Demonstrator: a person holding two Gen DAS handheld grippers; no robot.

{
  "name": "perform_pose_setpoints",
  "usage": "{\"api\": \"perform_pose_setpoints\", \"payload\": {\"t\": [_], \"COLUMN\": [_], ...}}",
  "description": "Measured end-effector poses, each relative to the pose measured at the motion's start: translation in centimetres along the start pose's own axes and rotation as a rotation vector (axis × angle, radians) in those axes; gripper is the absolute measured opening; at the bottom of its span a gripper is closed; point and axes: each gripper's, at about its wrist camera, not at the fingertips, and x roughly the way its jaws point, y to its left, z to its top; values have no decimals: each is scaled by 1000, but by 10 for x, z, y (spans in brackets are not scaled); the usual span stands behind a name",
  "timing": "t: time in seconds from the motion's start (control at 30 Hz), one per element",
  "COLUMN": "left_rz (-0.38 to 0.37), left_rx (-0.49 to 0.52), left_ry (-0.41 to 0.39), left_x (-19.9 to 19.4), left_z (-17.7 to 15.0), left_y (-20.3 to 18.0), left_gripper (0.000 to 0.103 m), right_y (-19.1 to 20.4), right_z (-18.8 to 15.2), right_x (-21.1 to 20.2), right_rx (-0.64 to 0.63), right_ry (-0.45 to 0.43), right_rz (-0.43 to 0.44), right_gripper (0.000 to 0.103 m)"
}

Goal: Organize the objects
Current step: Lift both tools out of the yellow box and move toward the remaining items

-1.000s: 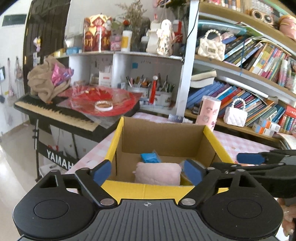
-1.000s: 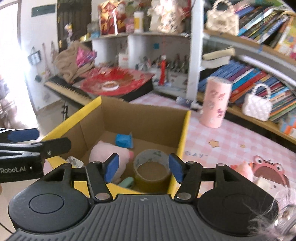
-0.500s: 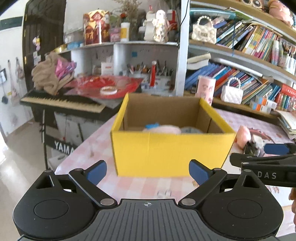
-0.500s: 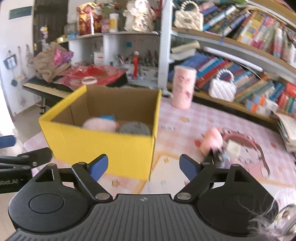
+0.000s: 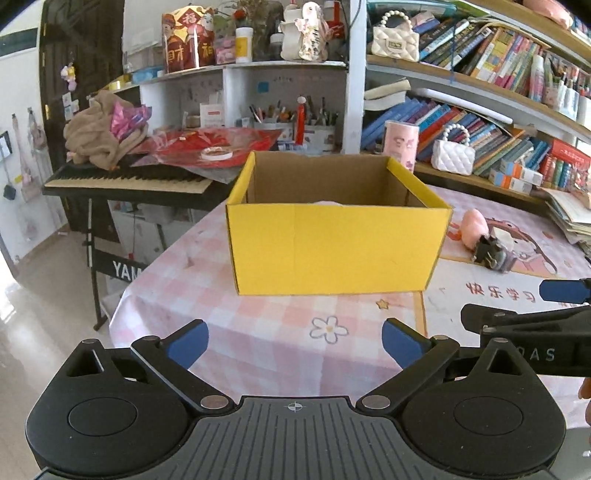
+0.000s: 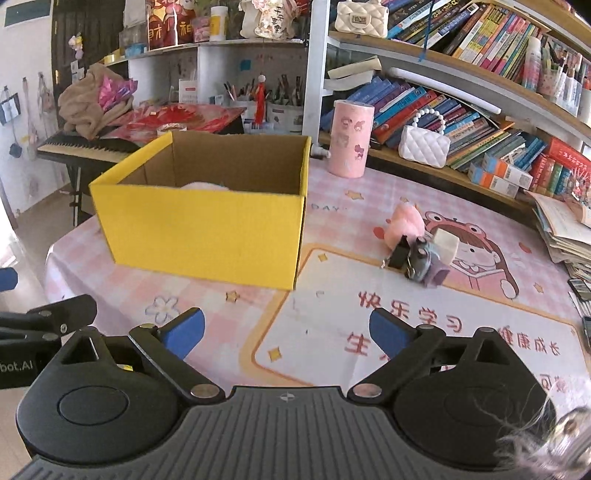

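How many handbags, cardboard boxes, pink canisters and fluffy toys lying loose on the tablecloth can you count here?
White quilted handbags with bead handles, upper shelf and lower shelf: 2
Open yellow cardboard box: 1
Tall pink patterned canister: 1
Pink fluffy toy right of the box: 1
Total: 5

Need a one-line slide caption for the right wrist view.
Open right gripper faces a yellow box, small toys loose on the pink tablecloth.
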Motion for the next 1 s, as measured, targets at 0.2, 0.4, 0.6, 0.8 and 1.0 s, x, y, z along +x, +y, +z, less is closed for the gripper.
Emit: {"api": "perform_pose_setpoints", "payload": {"t": [0.2,0.4,0.6,0.8,1.0], "left_rz": [-30,-79,-134,-188,-241], "left_rx": [33,68,105,149,184], "left_ry": [14,25,32,39,56], "left_x": [-7,-11,-11,-6,6], "left_z": [-9,-17,-20,-19,-14], "left_y": [-11,-26,-45,-69,-98], "left_gripper": [102,102,102,102,102], "right_y": [-6,-19,-36,-58,-85], "right_z": [-17,-35,-49,-60,-67], "right_x": [-15,-30,-41,-49,-51], "right_rx": [32,74,117,174,217], "right_ry": [6,18,27,37,55], "right_rz": [-35,-86,-141,-202,-256], "right_gripper": [99,99,99,99,99]}}
